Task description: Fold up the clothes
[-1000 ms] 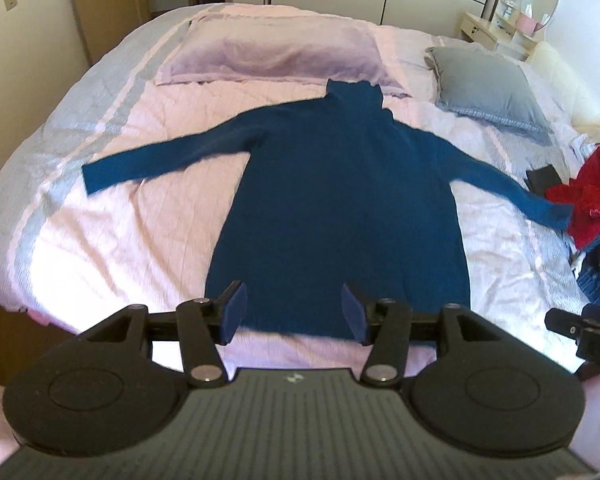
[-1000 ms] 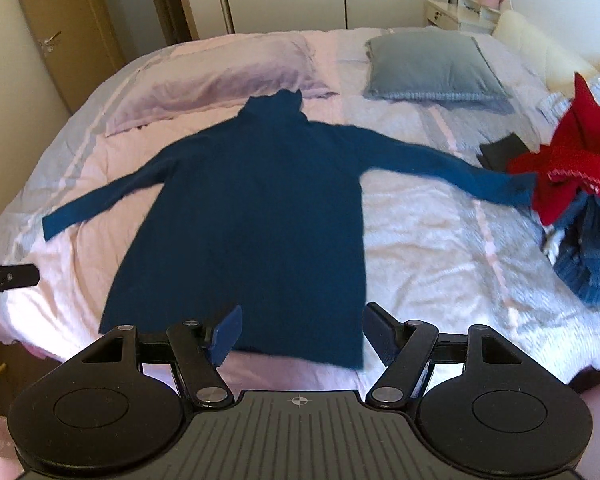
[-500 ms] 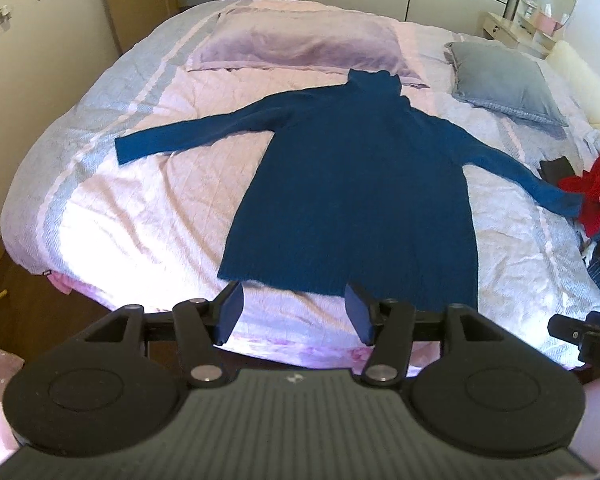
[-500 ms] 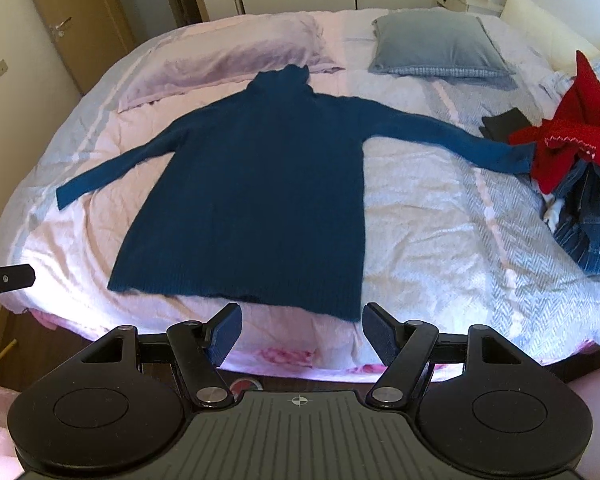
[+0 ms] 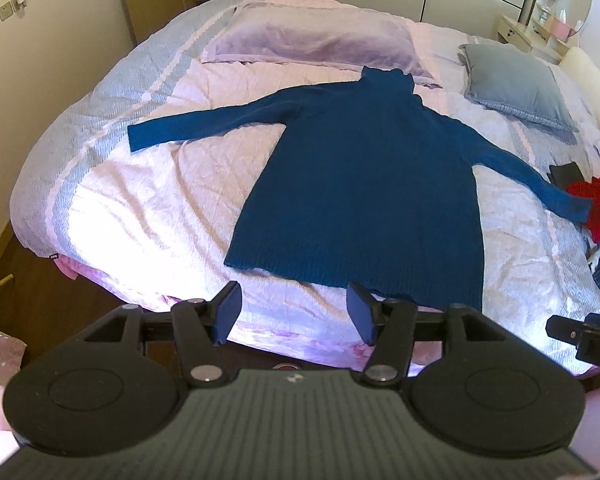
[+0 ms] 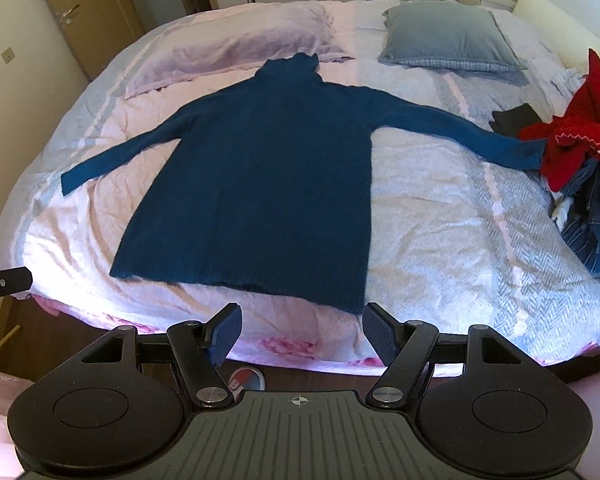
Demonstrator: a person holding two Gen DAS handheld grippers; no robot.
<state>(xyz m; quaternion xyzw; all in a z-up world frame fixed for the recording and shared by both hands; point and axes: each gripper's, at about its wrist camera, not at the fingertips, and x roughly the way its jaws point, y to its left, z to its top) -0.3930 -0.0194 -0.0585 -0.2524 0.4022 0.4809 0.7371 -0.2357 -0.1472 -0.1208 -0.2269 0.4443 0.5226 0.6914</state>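
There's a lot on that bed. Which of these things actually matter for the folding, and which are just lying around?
Part of the job:
- blue turtleneck sweater, spread flat, sleeves out
- left gripper, open, empty
- right gripper, open, empty
- pile of red and denim clothes, probably next to fold

Just lying about:
- lilac pillow
- grey pillow
- bedspread

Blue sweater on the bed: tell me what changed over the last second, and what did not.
Both tongs drew back from the blue sweater: its hem was between their tips, now it lies beyond them and the bed's near edge and the floor show. The left tongs have just been opening, nothing between them. The right tongs kept their open width, empty. The sweater stayed flat, sleeves spread; the red garment stayed put.
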